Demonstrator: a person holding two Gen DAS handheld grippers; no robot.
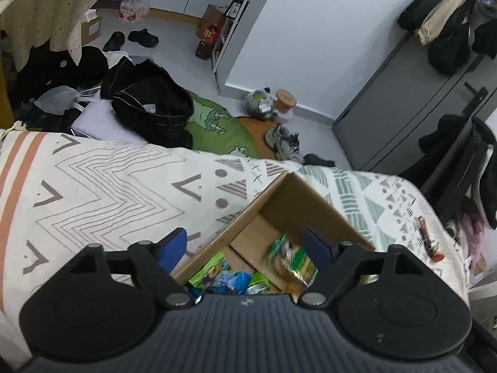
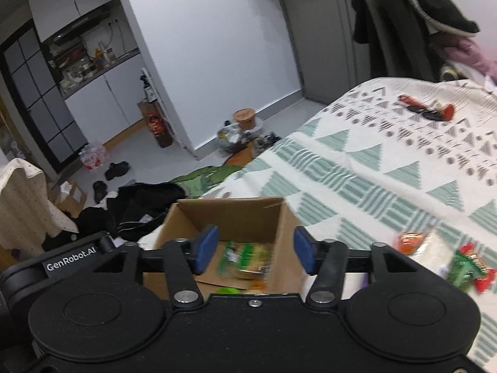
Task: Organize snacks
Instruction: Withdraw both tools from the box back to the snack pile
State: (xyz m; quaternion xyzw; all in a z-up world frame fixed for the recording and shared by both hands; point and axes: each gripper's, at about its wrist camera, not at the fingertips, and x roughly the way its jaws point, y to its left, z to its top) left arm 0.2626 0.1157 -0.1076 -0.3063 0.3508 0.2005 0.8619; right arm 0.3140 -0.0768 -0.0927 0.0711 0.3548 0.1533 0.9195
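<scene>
An open cardboard box (image 1: 292,205) (image 2: 230,217) stands on the patterned bedspread (image 1: 102,183) (image 2: 357,168). Several snack packets (image 1: 226,278) in green and blue lie in its near corner. A blurred green packet (image 1: 290,259) (image 2: 245,258) is inside the box opening, close to one blue fingertip of my left gripper (image 1: 245,242), which is open wide above the box and grips nothing. My right gripper (image 2: 254,248) is open and empty over the same box. An orange packet (image 2: 410,239), a white one (image 2: 435,248) and a green-red one (image 2: 469,267) lie on the bed to the right.
A red and black item (image 1: 428,241) (image 2: 430,110) lies further along the bed. Beyond the bed edge, the floor holds a black bag (image 1: 149,99), a green mat (image 1: 214,121), shoes (image 1: 284,143) and a grey cabinet (image 1: 403,99).
</scene>
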